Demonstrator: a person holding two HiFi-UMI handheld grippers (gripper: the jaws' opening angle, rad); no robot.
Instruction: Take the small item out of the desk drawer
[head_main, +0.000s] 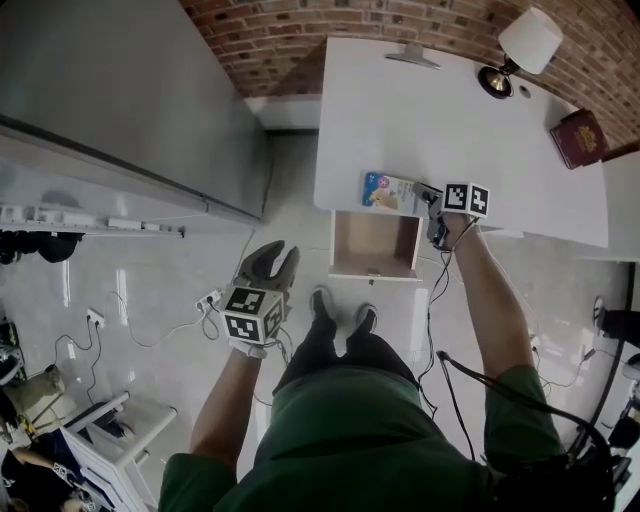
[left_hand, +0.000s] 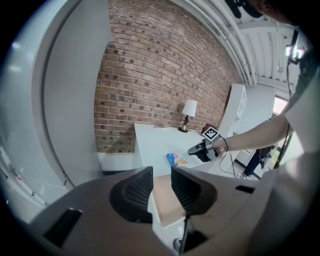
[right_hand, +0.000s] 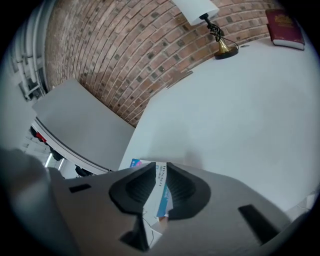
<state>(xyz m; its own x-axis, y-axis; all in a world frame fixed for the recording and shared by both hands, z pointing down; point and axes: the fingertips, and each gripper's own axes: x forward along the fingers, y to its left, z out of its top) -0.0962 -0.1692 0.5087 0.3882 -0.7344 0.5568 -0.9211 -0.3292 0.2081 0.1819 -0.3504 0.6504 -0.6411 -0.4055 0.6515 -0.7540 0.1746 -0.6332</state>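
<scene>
The small item is a flat, colourful packet (head_main: 385, 190) lying at the front edge of the white desk (head_main: 450, 110), just above the open drawer (head_main: 372, 272). My right gripper (head_main: 425, 195) is at the packet's right end. In the right gripper view the packet (right_hand: 161, 192) stands edge-on between the jaws of my right gripper (right_hand: 159, 182), which are shut on it. My left gripper (head_main: 274, 256) hangs over the floor to the left of the drawer, open and with nothing in it. From the left gripper view I see the packet (left_hand: 177, 159) and the right gripper (left_hand: 197, 149) beyond my left gripper (left_hand: 161, 182).
A table lamp (head_main: 520, 50) and a dark red book (head_main: 578, 138) stand at the far right of the desk. A large grey cabinet (head_main: 120, 90) fills the left. The person's shoes (head_main: 340, 310) are just in front of the drawer. A power strip and cables (head_main: 205, 300) lie on the floor.
</scene>
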